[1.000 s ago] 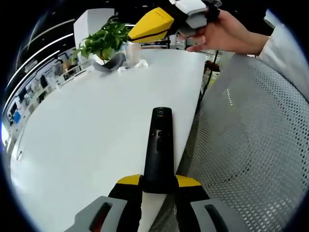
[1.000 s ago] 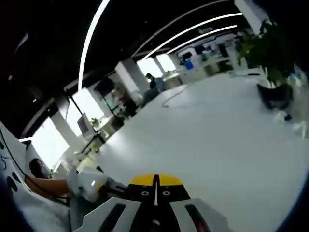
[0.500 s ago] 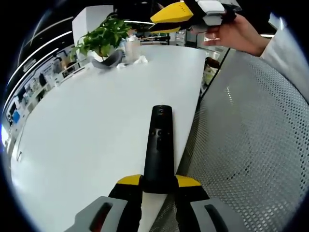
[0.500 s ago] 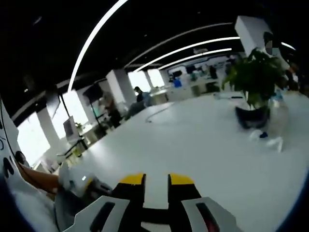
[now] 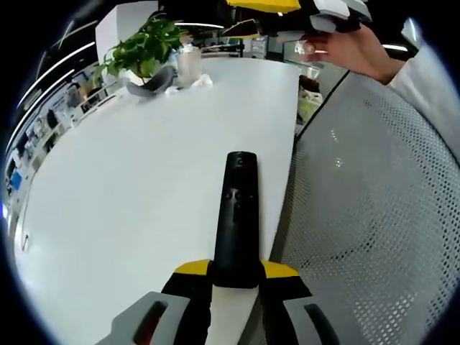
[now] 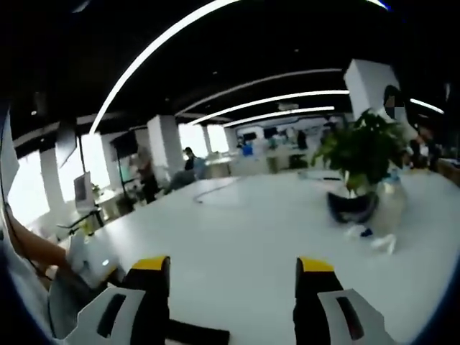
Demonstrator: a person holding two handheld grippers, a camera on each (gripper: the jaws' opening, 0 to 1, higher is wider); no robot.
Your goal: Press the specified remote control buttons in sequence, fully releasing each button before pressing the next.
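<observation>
**Remote pinned at its near end, second tool spread wide above the desk**

Left gripper view: the black remote control (image 5: 236, 215) lies lengthwise on the white desk (image 5: 129, 187), close to the desk's edge beside a perforated metal surface (image 5: 366, 223). The left tool (image 5: 236, 272) pinches the remote's near end between its yellow-tipped jaws, leaving the button face bare toward the far end. I judge the remote to be a stiff, light plastic bar with a smooth shell that could slide or pivot on the slick desk under a push, so a hold low on the body, clear of the buttons, suits it; presses should come straight down. The small buttons are too blurred to tell apart. At the top, a hand (image 5: 345, 50) carries the right tool (image 5: 269, 7), well apart from the remote. A potted plant (image 5: 140, 50) stands at the far end of the desk.

Right gripper view: the right tool (image 6: 233, 264) has its jaws spread wide with nothing between them, only the desk (image 6: 237, 223) beyond. The potted plant (image 6: 356, 162) stands to the right. A dark strip low in this view may be the remote, but I cannot tell.
</observation>
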